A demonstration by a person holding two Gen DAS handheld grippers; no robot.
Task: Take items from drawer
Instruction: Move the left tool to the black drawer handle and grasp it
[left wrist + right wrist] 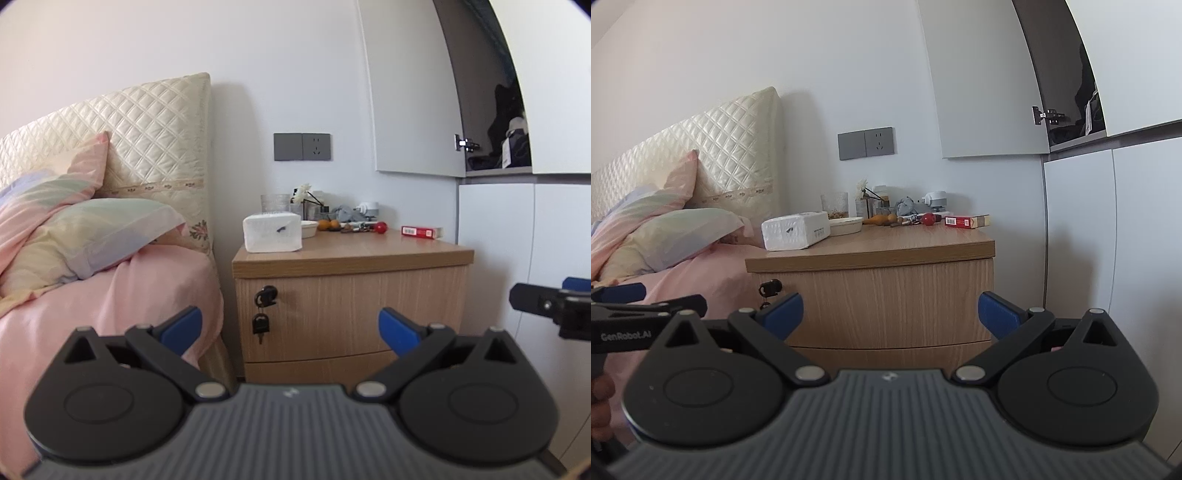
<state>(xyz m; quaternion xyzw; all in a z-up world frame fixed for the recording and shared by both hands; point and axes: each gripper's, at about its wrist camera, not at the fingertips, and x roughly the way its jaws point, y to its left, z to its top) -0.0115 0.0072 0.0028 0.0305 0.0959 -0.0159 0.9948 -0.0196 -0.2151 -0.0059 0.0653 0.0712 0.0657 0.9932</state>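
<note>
A light wooden nightstand [351,317] stands between the bed and the white wardrobe; its upper drawer front [886,302] is closed, with a lower drawer [317,367] beneath it. A black key with a hanging fob [264,306] sits in the lock at the drawer's top left, also visible as the key [770,288] in the right wrist view. My left gripper [290,326] is open and empty, some way in front of the drawer. My right gripper [890,314] is open and empty too, level with the same drawer front. Nothing inside the drawer is visible.
On the nightstand top are a white tissue pack [272,232], a glass [275,203], a small dish [845,225], a red ball [381,227] and a red box [422,232]. A bed with pink bedding [110,295] lies left. A wardrobe door [413,92] hangs open above right.
</note>
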